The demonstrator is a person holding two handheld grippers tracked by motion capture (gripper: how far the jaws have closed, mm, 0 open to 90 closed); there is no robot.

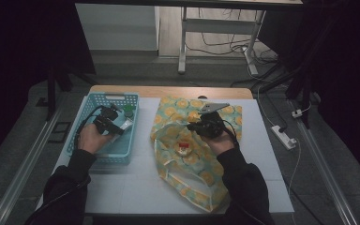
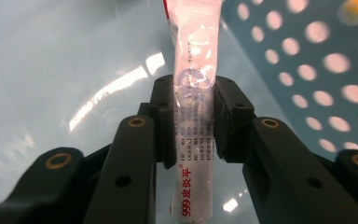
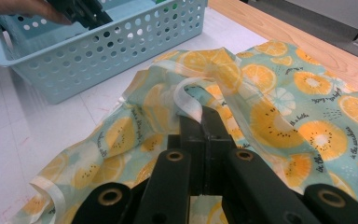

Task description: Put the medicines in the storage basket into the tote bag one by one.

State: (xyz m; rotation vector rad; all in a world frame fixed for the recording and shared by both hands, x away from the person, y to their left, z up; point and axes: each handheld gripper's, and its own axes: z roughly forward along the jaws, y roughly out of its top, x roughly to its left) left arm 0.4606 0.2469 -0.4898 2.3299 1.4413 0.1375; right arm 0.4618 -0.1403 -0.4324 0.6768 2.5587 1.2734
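Note:
A white ointment tube (image 2: 193, 88) with red lettering stands between the pads of my left gripper (image 2: 193, 116), which is shut on it inside the light blue perforated basket (image 1: 110, 97). From above, the left gripper (image 1: 108, 123) sits low in the basket with the tube (image 1: 125, 124) pointing right. My right gripper (image 3: 204, 119) is shut on the white-trimmed edge of a teal cloth bag (image 3: 270, 107) printed with orange slices. In the high view the right gripper (image 1: 201, 125) holds that edge up near the middle of the bag (image 1: 192, 161).
A small red and white item (image 1: 183, 148) lies in the bag's opening. Something green (image 1: 128, 111) sits at the basket's far right corner. The basket's holed wall (image 2: 307, 56) stands close on the left gripper's right. White table surface (image 1: 136, 187) lies in front.

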